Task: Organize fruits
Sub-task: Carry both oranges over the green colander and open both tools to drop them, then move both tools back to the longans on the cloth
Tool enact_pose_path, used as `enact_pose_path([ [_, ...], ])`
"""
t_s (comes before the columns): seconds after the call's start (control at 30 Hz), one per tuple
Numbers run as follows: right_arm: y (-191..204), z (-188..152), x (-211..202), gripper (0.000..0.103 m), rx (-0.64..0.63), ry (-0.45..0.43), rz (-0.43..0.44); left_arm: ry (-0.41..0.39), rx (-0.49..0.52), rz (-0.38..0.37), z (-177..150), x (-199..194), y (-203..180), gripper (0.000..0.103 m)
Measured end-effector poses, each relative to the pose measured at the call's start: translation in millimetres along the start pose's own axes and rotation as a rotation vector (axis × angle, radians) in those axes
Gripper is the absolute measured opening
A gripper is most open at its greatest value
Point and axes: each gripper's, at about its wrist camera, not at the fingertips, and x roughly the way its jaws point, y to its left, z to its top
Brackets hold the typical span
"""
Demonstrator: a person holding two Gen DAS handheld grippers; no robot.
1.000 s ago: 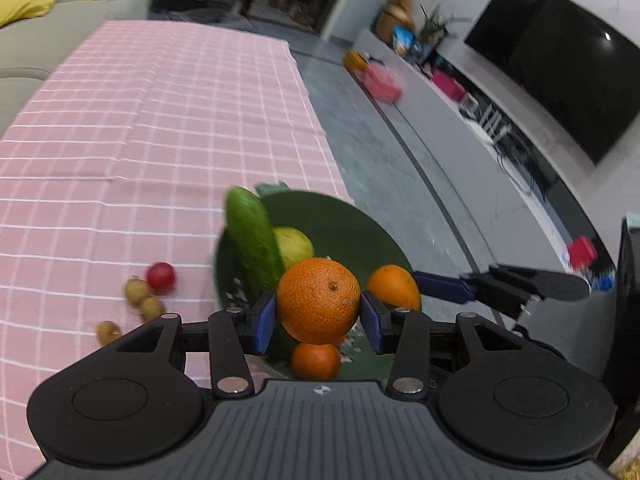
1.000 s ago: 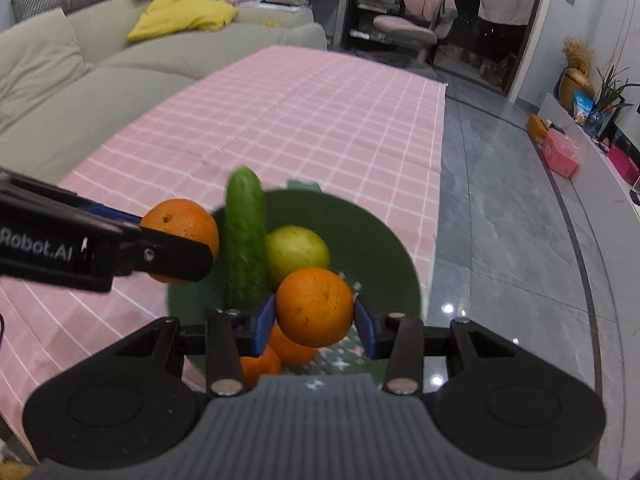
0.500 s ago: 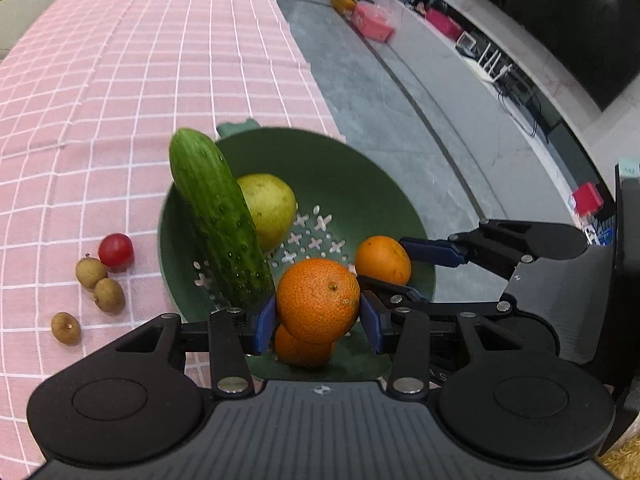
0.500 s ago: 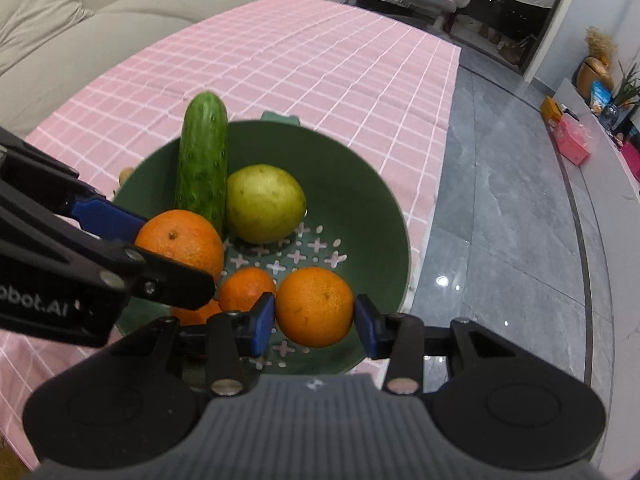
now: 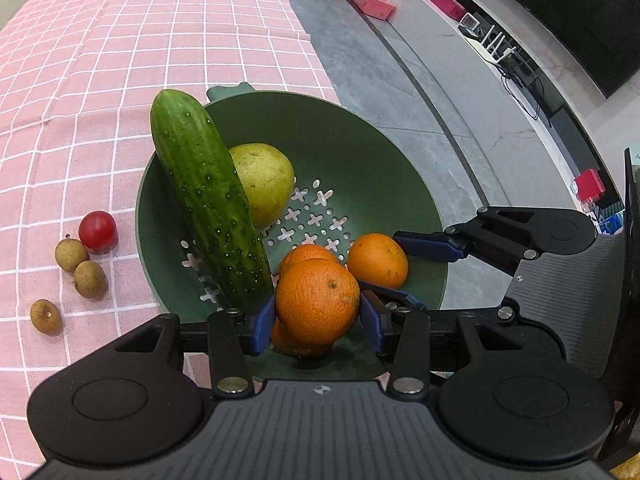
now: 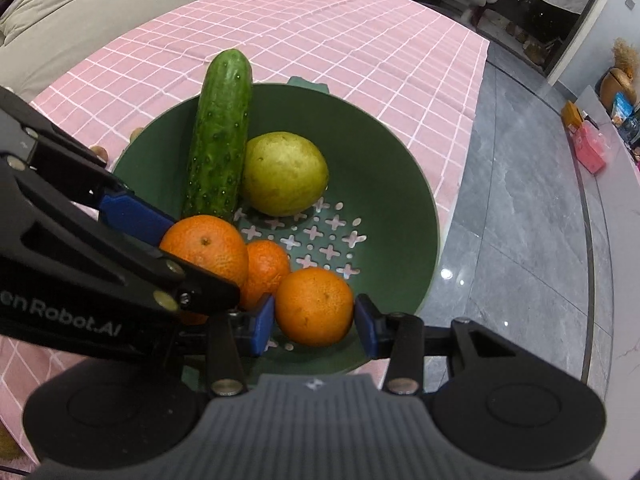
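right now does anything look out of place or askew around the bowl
Yes. The cucumber lies tilted against the green bowl, its tip poking past the rim. A cherry tomato and three small brown fruits sit outside on the pink tablecloth.

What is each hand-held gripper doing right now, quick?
Left hand-held gripper: closed on a large orange over the green colander.
Right hand-held gripper: closed on a smaller orange.
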Motion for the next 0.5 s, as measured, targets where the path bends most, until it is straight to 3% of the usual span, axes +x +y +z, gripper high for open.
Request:
enact_pose_path([
  [0.1,0,2,-2,0.044,-0.007,0.009,0.002,-0.019,0.005,-0.008,0,-4,-1,0.056],
  [0.17,1,4,-5,0.052,-0.011,0.004,-0.001,-0.028,-0.002,-0.012,1,-7,-1,0.060],
  [0.37,-1,8,-20,0.055,-0.006,-0.015,-0.042,-0.080,-0.002,-0.019,3,-28,-4,0.064],
  [0.43,-1,10,-27,0.062,0.004,-0.025,-0.067,-0.106,-0.003,-0.023,3,-38,-4,0.064],
  [0.5,0,11,-36,0.063,0.019,-0.040,-0.095,-0.130,-0.004,-0.022,1,-46,-4,0.065],
])
